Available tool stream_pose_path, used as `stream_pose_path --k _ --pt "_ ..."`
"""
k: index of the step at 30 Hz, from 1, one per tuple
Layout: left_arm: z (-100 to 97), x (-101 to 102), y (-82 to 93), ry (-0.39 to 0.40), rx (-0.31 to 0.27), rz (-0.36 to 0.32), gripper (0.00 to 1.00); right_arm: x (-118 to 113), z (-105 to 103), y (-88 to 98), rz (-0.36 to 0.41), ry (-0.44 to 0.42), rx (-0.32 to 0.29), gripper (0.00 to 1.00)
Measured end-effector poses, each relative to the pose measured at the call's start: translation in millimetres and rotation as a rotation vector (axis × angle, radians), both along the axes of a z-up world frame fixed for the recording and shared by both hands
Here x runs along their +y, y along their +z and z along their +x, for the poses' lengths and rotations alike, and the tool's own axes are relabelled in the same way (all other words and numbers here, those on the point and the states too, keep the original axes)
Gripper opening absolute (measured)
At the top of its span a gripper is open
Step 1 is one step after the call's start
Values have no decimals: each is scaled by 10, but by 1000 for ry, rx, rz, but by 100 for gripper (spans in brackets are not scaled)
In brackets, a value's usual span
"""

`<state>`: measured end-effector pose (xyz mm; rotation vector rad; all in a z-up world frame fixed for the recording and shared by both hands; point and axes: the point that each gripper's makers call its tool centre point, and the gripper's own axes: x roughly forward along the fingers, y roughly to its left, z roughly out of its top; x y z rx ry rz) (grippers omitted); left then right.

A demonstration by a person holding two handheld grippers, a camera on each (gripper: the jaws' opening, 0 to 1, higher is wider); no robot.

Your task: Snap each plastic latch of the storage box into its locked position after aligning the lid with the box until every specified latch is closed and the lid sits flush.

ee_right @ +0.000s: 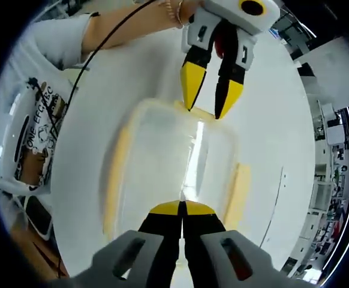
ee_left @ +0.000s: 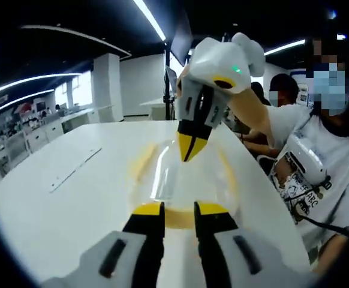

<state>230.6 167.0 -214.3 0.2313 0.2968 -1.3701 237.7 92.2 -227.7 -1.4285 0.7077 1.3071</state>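
Note:
A clear storage box [ee_left: 183,171] [ee_right: 171,162] with its lid on lies on the white table [ee_left: 72,210]. Yellow latches run along its long sides [ee_right: 116,180] [ee_right: 241,187]. My left gripper [ee_left: 179,207] [ee_right: 205,109] stands open at one short end, its jaws either side of that end's yellow latch [ee_left: 178,219]. My right gripper [ee_right: 181,207] [ee_left: 189,153] is shut and points down at the opposite short end, its tips at the lid's edge. Whether the tips touch the lid I cannot tell.
A person in a white printed T-shirt [ee_left: 318,174] [ee_right: 36,120] sits close along one side of the table. A pale flat strip [ee_left: 72,171] lies on the table beyond the box. Other people [ee_left: 282,90] and benches stand behind.

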Motion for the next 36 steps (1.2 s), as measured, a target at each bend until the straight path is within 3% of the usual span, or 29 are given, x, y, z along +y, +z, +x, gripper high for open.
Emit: stream_pose_path --k 2,8,14,17,36 --pt "22 59 34 -3 5 -64 19 15 0 5 0 1 3 0" --pt "26 193 48 7 19 -125 19 70 11 17 -18 8 -3 0" --pt "4 288 -32 3 27 -108 19 111 26 25 -46 7 -14 0" --pt "17 346 -124 -3 23 -68 19 113 28 25 -58 13 -29 0" --pt "-35 262 -123 -55 61 -107 14 77 64 29 -87 -19 -53 0"
